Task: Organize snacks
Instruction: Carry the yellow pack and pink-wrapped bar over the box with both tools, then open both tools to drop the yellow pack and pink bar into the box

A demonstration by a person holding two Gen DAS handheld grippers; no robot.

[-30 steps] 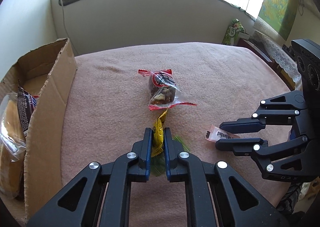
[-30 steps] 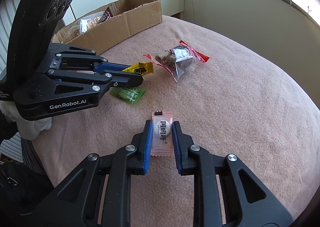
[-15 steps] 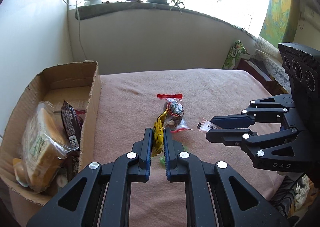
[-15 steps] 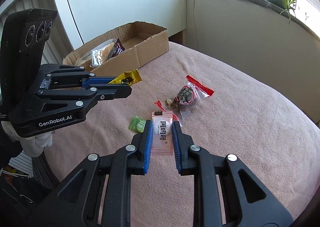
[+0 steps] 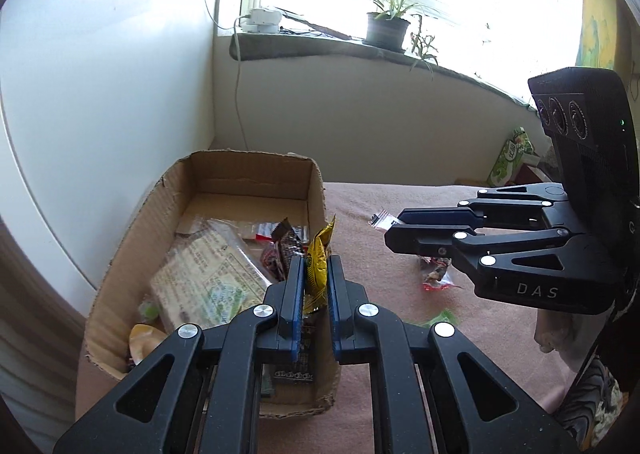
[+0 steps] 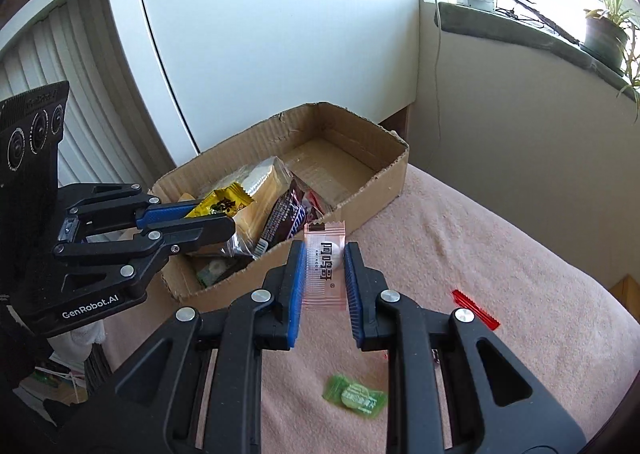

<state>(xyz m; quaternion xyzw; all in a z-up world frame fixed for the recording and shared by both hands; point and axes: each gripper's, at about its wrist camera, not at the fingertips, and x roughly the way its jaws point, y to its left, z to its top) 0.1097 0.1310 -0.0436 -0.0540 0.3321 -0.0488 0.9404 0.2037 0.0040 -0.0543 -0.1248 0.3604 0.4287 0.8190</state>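
My left gripper (image 5: 313, 270) is shut on a yellow candy wrapper (image 5: 318, 264), held over the near right wall of an open cardboard box (image 5: 248, 167). In the right wrist view the same left gripper (image 6: 212, 219) hangs above the box (image 6: 376, 189) with the yellow candy (image 6: 222, 202) sticking out of it. My right gripper (image 6: 325, 258) is shut on a pink-white sachet (image 6: 325, 268), just short of the box's near wall. The right gripper (image 5: 394, 228) shows at the right in the left wrist view, with the sachet's tip (image 5: 380, 218) poking out.
The box holds a bread pack (image 5: 208, 282) and dark snack packets (image 6: 282, 219). On the pink blanket (image 6: 500, 254) lie a green candy (image 6: 354, 396) and a clear red-edged snack bag (image 5: 434, 274). A white wall and a windowsill with a plant pot (image 5: 386, 27) stand behind.
Both grippers have risen and swung left from the blanket toward the cardboard box, each carrying its snack. The green candy and the red-edged bag stay behind on the blanket.
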